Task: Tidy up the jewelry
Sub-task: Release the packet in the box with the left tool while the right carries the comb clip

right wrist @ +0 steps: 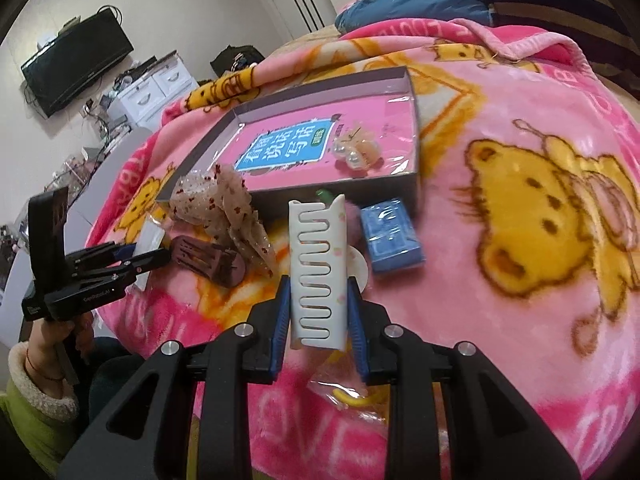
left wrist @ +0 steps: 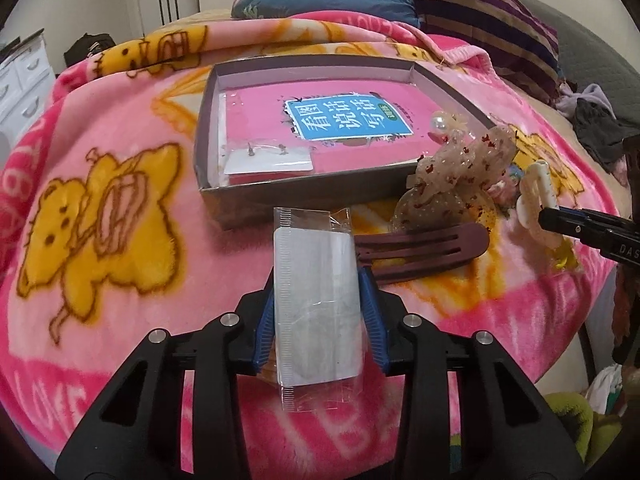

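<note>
My left gripper [left wrist: 318, 300] is shut on a clear plastic packet with a white card [left wrist: 316, 308], held just above the pink blanket in front of the grey box [left wrist: 304, 196]. The box holds a pink book [left wrist: 320, 120], an earring card [left wrist: 268, 158] and a pearl hair ornament [right wrist: 356, 152]. My right gripper [right wrist: 318, 308] is shut on a white hair claw clip [right wrist: 318, 272], held near the box's front wall. A maroon hair clip [left wrist: 420, 252] and a sheer spotted bow [left wrist: 452, 176] lie between the two grippers.
A blue packet [right wrist: 390, 236] lies on the blanket right of the white clip. A clear bag with yellow items [right wrist: 352, 396] sits under my right gripper. Pillows and folded bedding [left wrist: 480, 12] lie beyond the box. The bed edge drops off at the left [right wrist: 120, 280].
</note>
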`<control>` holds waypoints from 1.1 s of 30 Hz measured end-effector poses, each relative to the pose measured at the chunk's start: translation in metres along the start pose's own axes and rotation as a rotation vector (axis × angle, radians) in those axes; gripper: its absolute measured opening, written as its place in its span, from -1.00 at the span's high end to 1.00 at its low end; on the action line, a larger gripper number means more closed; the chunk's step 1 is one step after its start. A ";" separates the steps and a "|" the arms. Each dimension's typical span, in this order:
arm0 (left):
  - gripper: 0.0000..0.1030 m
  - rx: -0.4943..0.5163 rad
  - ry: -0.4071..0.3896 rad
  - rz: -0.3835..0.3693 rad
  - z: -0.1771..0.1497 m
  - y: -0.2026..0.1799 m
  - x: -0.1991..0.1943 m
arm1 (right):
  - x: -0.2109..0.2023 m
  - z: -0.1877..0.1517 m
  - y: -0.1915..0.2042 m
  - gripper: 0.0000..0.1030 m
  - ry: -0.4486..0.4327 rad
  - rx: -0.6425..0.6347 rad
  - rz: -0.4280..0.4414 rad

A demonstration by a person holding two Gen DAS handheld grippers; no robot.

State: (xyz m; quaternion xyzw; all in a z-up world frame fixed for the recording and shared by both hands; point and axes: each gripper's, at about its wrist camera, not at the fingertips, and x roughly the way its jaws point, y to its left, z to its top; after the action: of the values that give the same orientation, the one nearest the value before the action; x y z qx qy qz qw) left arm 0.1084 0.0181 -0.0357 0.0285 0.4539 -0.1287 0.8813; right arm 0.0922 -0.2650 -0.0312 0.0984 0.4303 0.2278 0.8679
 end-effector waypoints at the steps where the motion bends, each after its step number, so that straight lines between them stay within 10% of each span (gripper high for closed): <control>1: 0.42 -0.008 -0.004 -0.008 0.000 0.001 -0.002 | -0.002 0.001 -0.001 0.50 -0.004 0.005 0.001; 33: 0.42 -0.141 -0.148 0.037 0.005 0.034 -0.071 | -0.027 0.018 0.020 0.50 -0.095 0.013 0.116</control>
State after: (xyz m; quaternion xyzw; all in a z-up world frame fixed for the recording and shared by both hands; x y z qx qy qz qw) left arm 0.0811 0.0644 0.0221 -0.0348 0.3949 -0.0819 0.9144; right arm 0.0860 -0.2600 0.0063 0.1393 0.3836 0.2701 0.8721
